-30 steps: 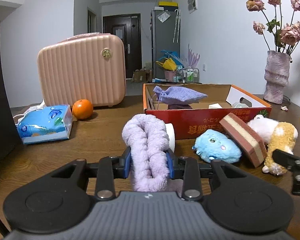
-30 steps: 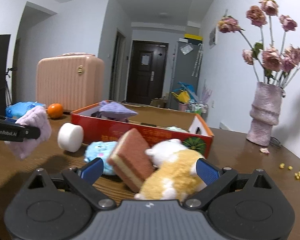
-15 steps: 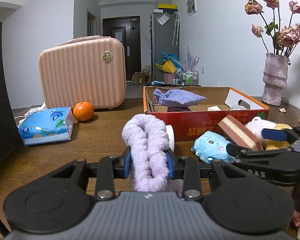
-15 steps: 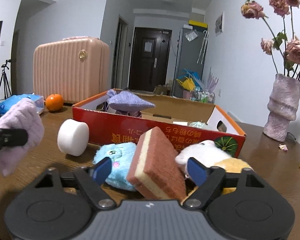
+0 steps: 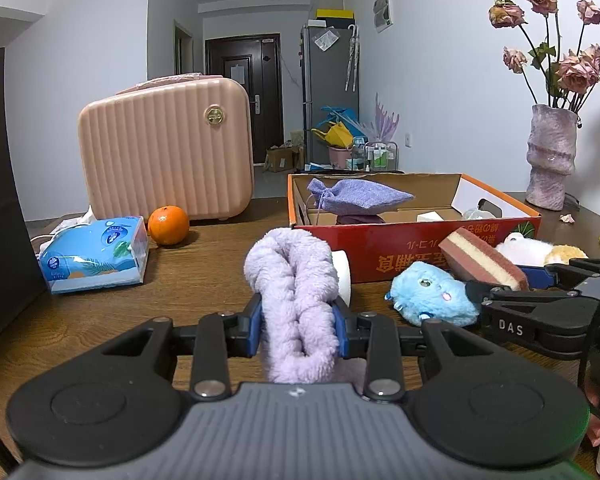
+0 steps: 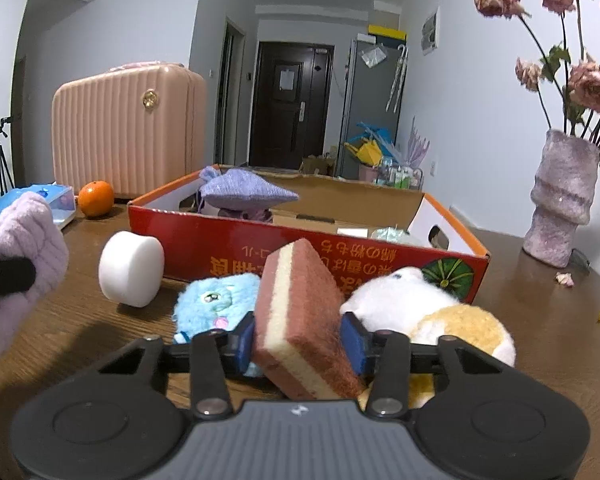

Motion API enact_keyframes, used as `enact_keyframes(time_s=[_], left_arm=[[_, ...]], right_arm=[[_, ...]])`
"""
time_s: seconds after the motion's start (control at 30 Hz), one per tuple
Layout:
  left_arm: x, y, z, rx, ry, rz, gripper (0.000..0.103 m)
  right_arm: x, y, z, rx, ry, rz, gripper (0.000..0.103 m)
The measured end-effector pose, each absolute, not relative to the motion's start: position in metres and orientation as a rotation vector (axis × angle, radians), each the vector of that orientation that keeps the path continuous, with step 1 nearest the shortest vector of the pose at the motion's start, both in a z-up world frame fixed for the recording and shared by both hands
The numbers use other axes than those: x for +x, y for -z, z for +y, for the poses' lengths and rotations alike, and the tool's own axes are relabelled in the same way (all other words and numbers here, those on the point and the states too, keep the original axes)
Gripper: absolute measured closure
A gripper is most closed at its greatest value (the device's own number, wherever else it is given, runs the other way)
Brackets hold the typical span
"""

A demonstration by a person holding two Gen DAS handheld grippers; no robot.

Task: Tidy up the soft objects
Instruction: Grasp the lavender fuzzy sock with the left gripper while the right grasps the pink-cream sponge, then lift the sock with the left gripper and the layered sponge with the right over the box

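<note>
My left gripper (image 5: 298,320) is shut on a lilac fluffy band (image 5: 292,268), held just above the wooden table. My right gripper (image 6: 298,340) has its jaws closing on a pink-and-cream sponge (image 6: 296,292), and both blue pads press its sides. The sponge leans between a blue plush (image 6: 216,300) and a white-and-yellow plush (image 6: 440,308). Just behind them stands the red cardboard box (image 6: 220,248), with a purple pouch (image 6: 240,188) inside. A white round puff (image 6: 132,274) lies in front of the box at the left. From the left wrist view, the right gripper's fingers (image 5: 500,300) reach in from the right.
A pink ribbed case (image 5: 168,152) stands at the back left, with an orange (image 5: 168,225) and a blue tissue pack (image 5: 96,256) in front of it. A vase of dried roses (image 6: 560,196) sits at the right. A dark panel (image 5: 0,200) borders the left edge.
My right gripper has moved forward from the yellow plush onto the sponge, and its wide jaws have closed round it. The left gripper with the lilac band has kept still.
</note>
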State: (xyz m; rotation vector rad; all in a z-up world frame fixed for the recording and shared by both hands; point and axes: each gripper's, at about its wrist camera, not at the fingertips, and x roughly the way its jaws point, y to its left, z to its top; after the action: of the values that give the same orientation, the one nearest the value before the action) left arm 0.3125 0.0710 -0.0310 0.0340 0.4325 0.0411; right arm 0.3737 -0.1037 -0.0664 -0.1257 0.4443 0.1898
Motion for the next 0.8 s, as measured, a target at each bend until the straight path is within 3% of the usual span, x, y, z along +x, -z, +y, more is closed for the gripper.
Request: enact_keyframes(time_s=[0.4,0.8], left_arm=[[0.311,0.031,0.070,0.037,-0.040,0.419,0.068],[0.305,0.025,0.069,0.031,-0.038,0.392,0.068]], right_arm=[[0.334,0.038,-0.115,-0.068,-0.247,0.270,0.064],[0.326,0.025,-0.129,-0.006,-0.265,0.232,0.064]])
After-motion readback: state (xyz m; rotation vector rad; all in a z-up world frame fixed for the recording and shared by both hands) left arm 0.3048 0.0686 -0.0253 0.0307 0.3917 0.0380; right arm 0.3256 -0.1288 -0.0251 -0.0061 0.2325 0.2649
